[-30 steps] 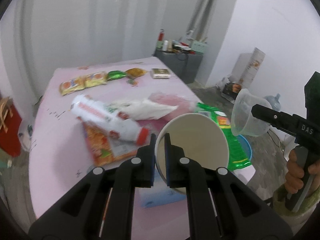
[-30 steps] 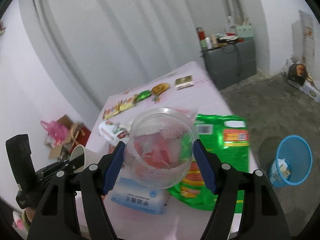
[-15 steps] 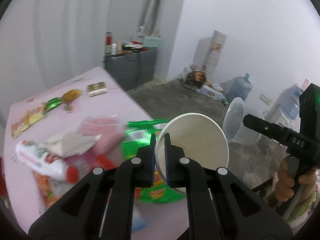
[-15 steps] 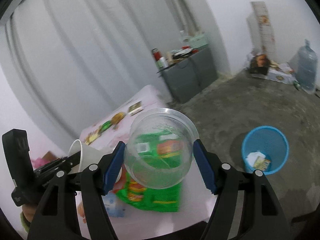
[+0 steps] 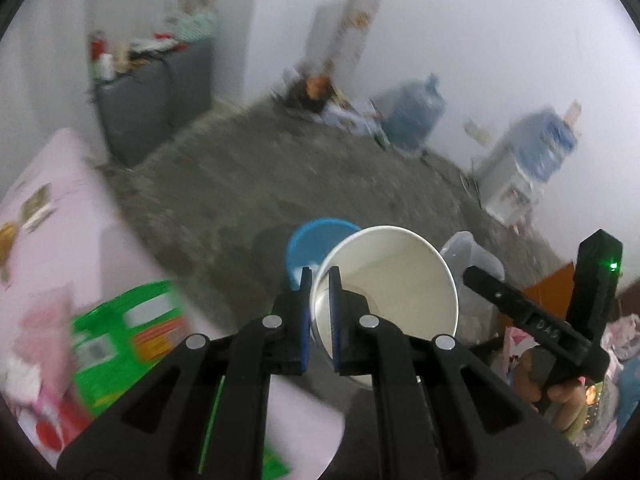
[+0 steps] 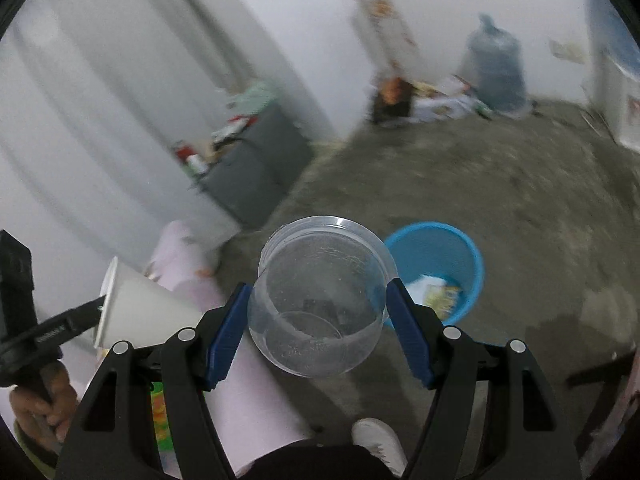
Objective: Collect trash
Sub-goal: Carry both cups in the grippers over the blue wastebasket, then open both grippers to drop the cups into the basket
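- Left wrist view: my left tool is clamped narrow on the near wall of the white paper cup, one finger inside the rim and one outside; the cup mouth faces the camera.
- Compared with half a second ago, this view has swung off the pink worktop, which now fills only the left edge; the green packet lies on it, blurred.
- The blue bin on the concrete floor now shows just behind the cup rim; it did not show in this view before.
- The right tool stands to the right, carrying the clear plastic cup, partly hidden behind the paper cup.
- Right wrist view: my right tool spans wide across the clear plastic cup, its blue pads pressed on both sides.
- The blue bin sits closer than before, just behind and right of the cup; only this view shows paper scraps inside it.
- The left tool with the paper cup appears at the left edge, over the worktop.
- A white shoe shows at the bottom, only here.
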Demonstrator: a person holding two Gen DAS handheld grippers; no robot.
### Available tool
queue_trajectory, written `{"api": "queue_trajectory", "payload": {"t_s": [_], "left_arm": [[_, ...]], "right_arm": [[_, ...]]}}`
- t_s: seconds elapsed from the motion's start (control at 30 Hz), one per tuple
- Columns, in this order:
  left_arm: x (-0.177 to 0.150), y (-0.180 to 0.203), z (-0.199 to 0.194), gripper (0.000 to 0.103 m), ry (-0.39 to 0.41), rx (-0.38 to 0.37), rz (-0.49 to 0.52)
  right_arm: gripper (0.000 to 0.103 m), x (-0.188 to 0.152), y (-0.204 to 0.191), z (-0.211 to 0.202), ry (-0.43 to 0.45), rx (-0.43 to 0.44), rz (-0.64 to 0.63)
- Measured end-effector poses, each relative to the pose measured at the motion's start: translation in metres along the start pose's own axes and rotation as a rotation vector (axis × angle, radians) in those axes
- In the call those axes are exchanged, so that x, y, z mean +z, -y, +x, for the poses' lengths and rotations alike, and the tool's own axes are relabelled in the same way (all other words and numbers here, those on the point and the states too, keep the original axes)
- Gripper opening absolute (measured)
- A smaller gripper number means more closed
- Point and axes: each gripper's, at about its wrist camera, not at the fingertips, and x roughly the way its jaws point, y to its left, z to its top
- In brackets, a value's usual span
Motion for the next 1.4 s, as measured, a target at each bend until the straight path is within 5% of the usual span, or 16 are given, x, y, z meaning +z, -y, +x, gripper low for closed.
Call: {"api": "queue_trajectory", "payload": {"t_s": [0.23, 0.4, 0.47, 0.63, 0.9, 1.07, 1.2, 1.4], "left_arm": [[0.042, 0.026, 0.132, 0.006, -0.209, 0.018, 0.018], [0.066, 0.031, 0.202, 0.009, -0.265, -0.013, -0.032], [0.070, 0.032, 0.219, 0.043, -0.263, -0.012, -0.046], [0.078, 0.026, 0.235, 0.058, -0.199, 0.014, -0.103], [0.078, 0.032, 0.178, 0.068, -0.090, -0.042, -0.058], [0.065, 0.034, 0.101, 0.076, 0.038, -0.151, -0.063], [0.038, 0.034, 0.046, 0.082, 0.086, -0.245, -0.070], [-0.019, 0.024, -0.025, 0.089, 0.127, -0.159, -0.010]], "right_arm": [[0.068, 0.010, 0.093, 0.081, -0.143, -0.087, 0.198], [0.068, 0.017, 0.134, 0.130, -0.181, -0.094, 0.292], [0.069, 0.023, 0.152, 0.156, -0.195, -0.071, 0.348], [0.077, 0.020, 0.192, 0.205, -0.230, -0.111, 0.468], [0.078, 0.004, 0.174, 0.201, -0.227, -0.128, 0.404], [0.078, 0.004, 0.126, 0.149, -0.137, -0.125, 0.272], [0.088, 0.005, 0.081, 0.096, -0.042, -0.125, 0.139], [0.096, -0.003, 0.014, 0.029, 0.075, -0.133, -0.044]]}}
